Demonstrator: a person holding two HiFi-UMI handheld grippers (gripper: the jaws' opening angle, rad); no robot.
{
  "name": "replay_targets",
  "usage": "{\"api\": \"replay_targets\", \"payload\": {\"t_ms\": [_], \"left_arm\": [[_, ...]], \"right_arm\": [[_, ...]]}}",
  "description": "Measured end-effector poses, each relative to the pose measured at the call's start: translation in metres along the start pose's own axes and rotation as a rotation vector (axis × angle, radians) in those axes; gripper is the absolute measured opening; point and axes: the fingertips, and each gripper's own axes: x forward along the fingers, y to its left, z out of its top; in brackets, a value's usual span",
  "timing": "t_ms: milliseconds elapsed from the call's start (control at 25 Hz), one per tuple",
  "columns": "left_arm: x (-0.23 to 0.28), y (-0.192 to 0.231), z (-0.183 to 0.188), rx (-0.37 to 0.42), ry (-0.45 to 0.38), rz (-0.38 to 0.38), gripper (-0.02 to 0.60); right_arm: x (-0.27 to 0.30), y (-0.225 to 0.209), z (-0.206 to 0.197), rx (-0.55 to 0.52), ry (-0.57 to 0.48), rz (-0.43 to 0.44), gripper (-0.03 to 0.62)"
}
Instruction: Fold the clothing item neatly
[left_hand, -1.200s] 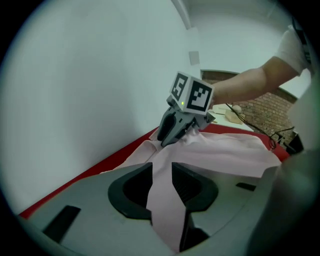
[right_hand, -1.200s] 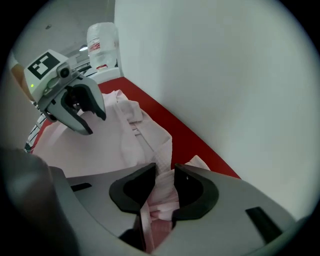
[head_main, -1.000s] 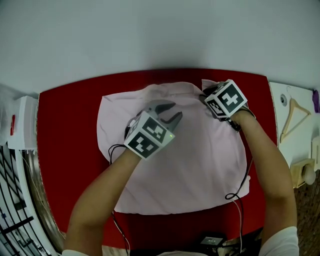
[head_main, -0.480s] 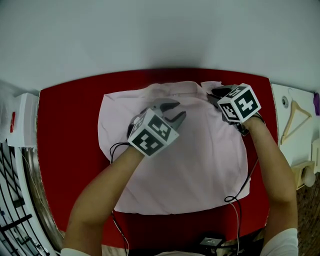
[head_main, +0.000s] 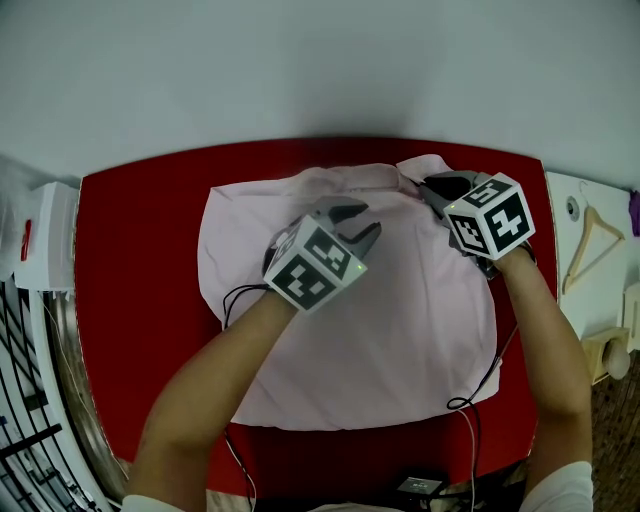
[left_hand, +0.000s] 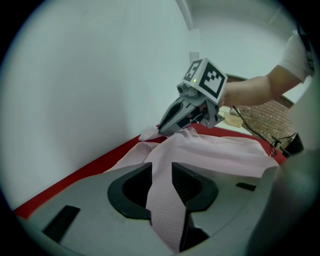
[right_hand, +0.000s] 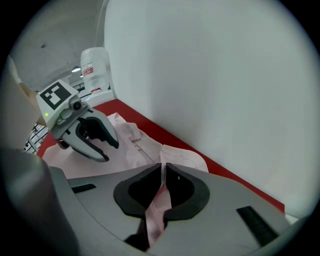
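**Head view.** The pink shirt (head_main: 400, 340) lies spread on the red bench (head_main: 130, 300). Your left gripper (head_main: 360, 222) sits over the shirt's upper middle, and your right gripper (head_main: 432, 188) is at its far right corner.

**Left gripper view.** Your fingers (left_hand: 191, 185) pinch a raised fold of the shirt, which runs up between them.

**Right gripper view.** Your fingers (right_hand: 180, 190) have just been closing. They stand almost pressed together, pinching a thin strip of the shirt's corner.

shirt (head_main: 400, 340) lying on the table (head_main: 140, 300), wall (head_main: 320, 60) right behind it, hanger (head_main: 590, 235) off to the right, wire rack (head_main: 25, 400) left
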Motion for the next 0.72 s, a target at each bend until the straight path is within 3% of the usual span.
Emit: {"api": "replay_targets", "payload": {"t_ms": [280,360,480,560,720], "left_arm": [[0.004,0.004,0.001,-0.032,-0.009,0.005,0.108],[0.004,0.005,0.0,-0.035,-0.005,0.009,0.108],[0.005,0.004,-0.001,-0.035,0.0,0.011,0.109],[0.005,0.003,-0.001,-0.033,0.002,0.011,0.109],[0.005,0.006,-0.001,-0.025,0.005,0.015,0.109]], "right_arm": [[0.0,0.019,0.021,0.064,-0.171,0.06,0.035],[0.015,0.024,0.019,0.085,-0.168,0.061,0.035],[0.039,0.035,0.006,0.082,-0.084,0.101,0.038],[0.044,0.041,0.004,0.054,-0.06,0.131,0.081],[0.024,0.037,0.013,0.03,-0.117,0.158,0.176]]}}
